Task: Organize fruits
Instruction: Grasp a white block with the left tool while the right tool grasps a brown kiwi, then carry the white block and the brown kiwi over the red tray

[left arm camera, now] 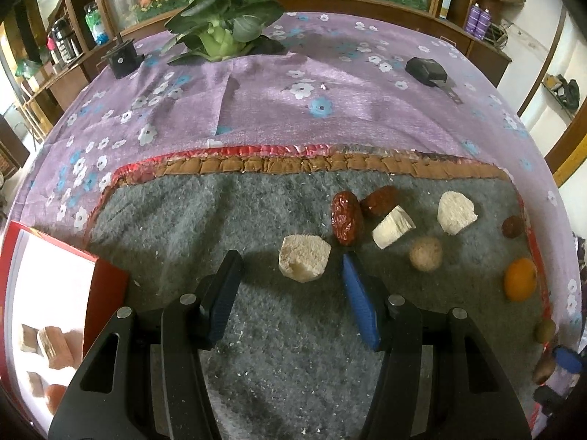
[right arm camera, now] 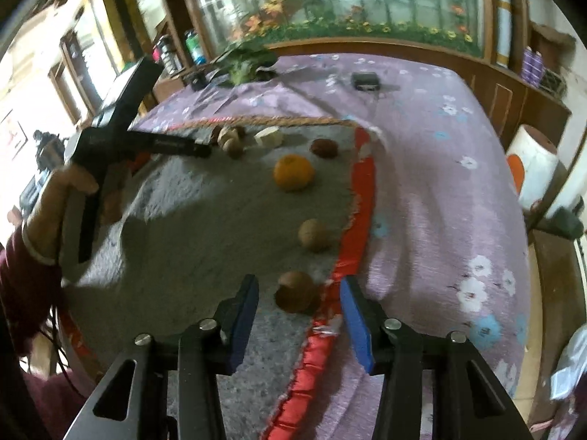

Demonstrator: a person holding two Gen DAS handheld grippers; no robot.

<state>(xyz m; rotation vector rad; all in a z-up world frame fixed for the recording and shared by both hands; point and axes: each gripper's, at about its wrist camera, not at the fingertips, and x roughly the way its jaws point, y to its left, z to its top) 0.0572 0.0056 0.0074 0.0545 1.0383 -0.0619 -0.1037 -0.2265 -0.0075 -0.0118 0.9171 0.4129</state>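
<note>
My left gripper (left arm camera: 291,262) is open over the grey mat (left arm camera: 183,220), with a pale porous chunk (left arm camera: 303,256) lying between its fingertips. Beyond it lie two red dates (left arm camera: 346,217), a white wedge (left arm camera: 392,226), another pale chunk (left arm camera: 456,212), a tan ball (left arm camera: 425,253) and an orange (left arm camera: 520,279). My right gripper (right arm camera: 299,288) is open at the mat's red edge, a brown round fruit (right arm camera: 295,290) between its fingertips. In the right wrist view the orange (right arm camera: 293,171) and another brown fruit (right arm camera: 313,234) lie farther on, and the left gripper (right arm camera: 168,145) reaches in from the left.
A red box (left arm camera: 106,278) with white lining holds several brownish-orange pieces (left arm camera: 55,344) at the left. A leafy cabbage (left arm camera: 223,25), a black block (left arm camera: 123,59) and a black device (left arm camera: 427,70) sit on the purple floral cloth (left arm camera: 330,110). Wooden cabinets stand behind.
</note>
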